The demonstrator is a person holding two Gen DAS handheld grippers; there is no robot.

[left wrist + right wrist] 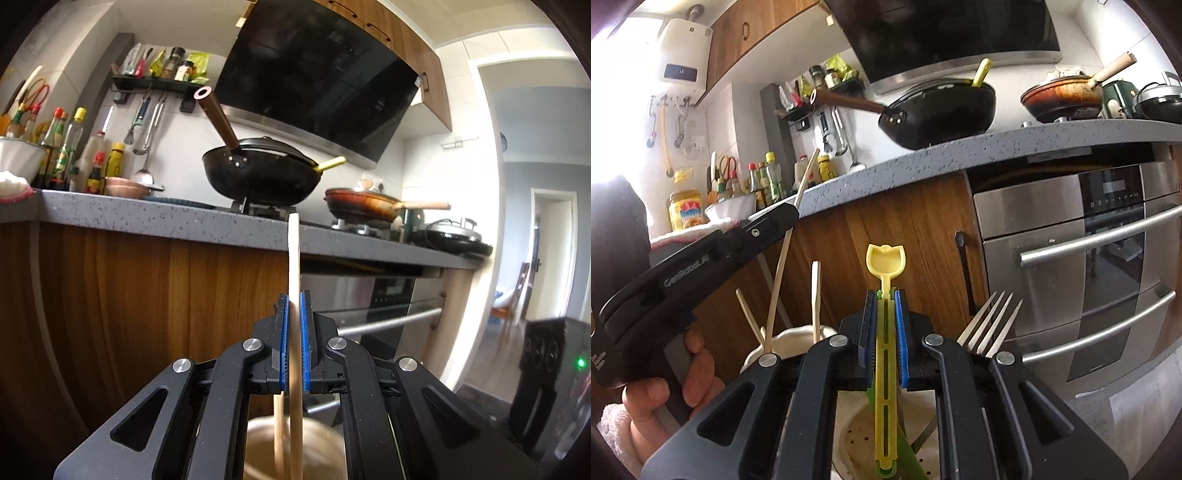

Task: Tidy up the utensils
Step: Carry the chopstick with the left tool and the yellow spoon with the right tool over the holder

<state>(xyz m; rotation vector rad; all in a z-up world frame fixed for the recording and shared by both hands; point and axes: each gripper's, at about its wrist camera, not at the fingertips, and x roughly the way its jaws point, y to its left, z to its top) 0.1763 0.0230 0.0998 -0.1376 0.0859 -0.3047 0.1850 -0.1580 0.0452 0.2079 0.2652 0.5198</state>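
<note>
between the blue pads of the left tool [294, 297], a flat pale wooden stick [294, 254] stands upright, clamped, its tip level with the speckled grey desk [155, 218] edge ahead. open room lies right of this tool. the right tool [885, 295] grips a slotted yellow plastic spoon [885, 258] with a tulip-shaped bowl. below it sits a cream perforated holder [790, 334]; a metal fork [991, 325] rises just right.

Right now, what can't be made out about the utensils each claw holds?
- Left wrist view: wooden utensil edge-on in the left claw; type unclear, lower end blurred.
- Right wrist view: yellow spoon handle end cut off by the frame's bottom edge; right claw hides the fork handle.
</note>
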